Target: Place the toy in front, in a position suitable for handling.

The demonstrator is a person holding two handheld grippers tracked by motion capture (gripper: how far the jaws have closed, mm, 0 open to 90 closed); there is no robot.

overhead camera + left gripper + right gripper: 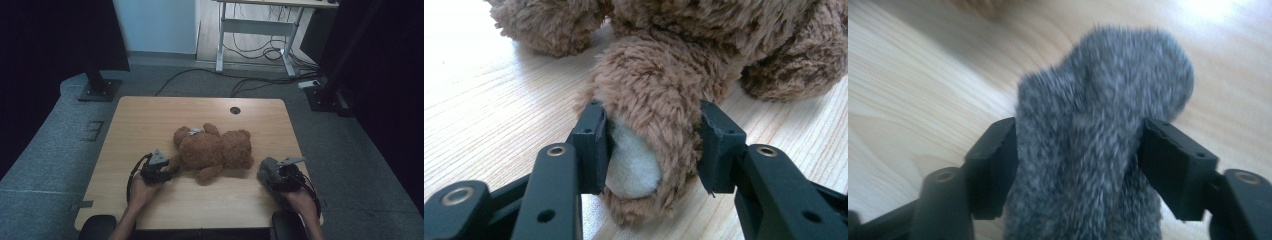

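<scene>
The brown teddy bear (214,150) lies across the middle of the bench (150,115), head toward my right. My left hand-held gripper (172,172) has one of the bear's paws (651,150) between its jaws. In the left gripper view the pads sit against the fur on both sides, with the white sole patch (631,162) facing the camera. The hold looks light, and I judge it loose enough to slip if pulled hard. My right hand-held gripper (267,175) is closed on a grey fuzzy sock-like piece (1098,145), which bulges up between the jaws. It sits near the bench's right front edge, just beside the bear's head.

If the grey piece is meant to go onto the paw, I would firm up the left hold first. I would then lift the paw slightly off the wood and bring the right hand-held gripper across low and slowly, so the soft fabric does not flop.

Open wood lies in front of the bear and on its far side, giving room to slide or turn it. The right hand works close to the bench's edge, so I would move inward, not outward. A small round cable hole (235,110) lies beyond the bear, well apart from the work.
</scene>
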